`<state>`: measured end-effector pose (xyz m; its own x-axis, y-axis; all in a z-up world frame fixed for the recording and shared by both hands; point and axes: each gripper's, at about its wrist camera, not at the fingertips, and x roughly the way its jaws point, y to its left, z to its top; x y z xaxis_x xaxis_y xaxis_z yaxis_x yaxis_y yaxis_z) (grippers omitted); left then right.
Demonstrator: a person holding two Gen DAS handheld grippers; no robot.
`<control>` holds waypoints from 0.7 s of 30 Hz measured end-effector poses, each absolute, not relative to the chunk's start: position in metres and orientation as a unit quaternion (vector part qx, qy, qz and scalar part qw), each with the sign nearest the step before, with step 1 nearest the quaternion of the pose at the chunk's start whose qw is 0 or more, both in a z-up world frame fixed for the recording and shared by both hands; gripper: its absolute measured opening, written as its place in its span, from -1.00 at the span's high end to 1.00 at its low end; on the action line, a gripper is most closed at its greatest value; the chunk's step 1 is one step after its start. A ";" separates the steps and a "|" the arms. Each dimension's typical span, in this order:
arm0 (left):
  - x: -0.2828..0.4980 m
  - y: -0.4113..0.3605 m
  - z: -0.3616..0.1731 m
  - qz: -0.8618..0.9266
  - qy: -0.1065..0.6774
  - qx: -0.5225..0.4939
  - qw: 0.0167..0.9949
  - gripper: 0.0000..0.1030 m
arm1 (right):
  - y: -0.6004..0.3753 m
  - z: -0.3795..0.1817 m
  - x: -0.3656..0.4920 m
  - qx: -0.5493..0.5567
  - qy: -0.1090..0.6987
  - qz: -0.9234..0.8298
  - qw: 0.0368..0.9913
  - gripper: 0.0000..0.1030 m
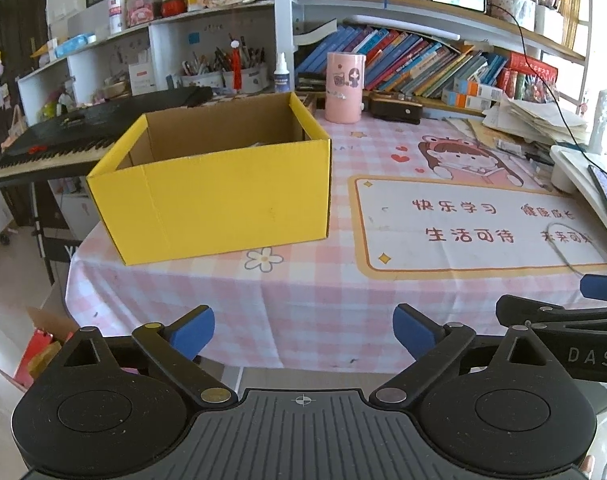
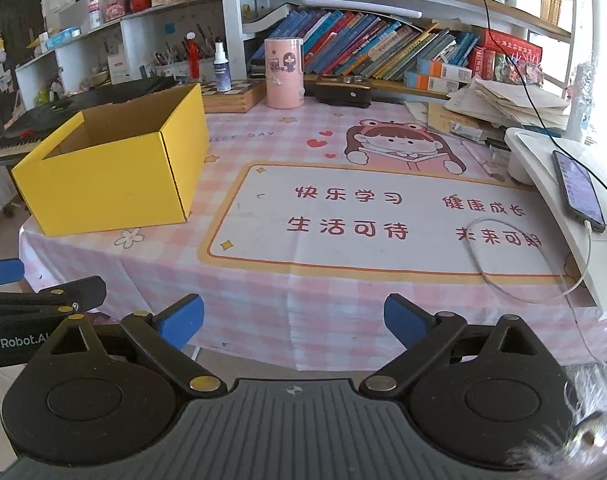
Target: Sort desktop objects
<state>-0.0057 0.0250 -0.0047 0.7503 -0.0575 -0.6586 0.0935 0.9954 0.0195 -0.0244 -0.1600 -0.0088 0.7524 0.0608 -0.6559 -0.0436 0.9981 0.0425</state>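
Left gripper (image 1: 303,334) and right gripper (image 2: 293,322) both spread wide, nothing between pads, hovering at near table edge. Pink canister (image 1: 344,87), phone (image 2: 578,190), white cable (image 2: 503,276) beyond. Yellow box (image 1: 219,196) ahead-left on tablecloth (image 1: 303,300), well apart from both.

Yellow box (image 1: 223,200), pink-and-white checked tablecloth (image 1: 303,312), pink canister (image 1: 344,87).
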 end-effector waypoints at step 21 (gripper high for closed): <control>-0.003 0.030 -0.002 -0.020 0.349 0.019 0.937 -0.94 | -0.159 -0.006 -0.022 0.010 0.352 0.028 0.935 -0.90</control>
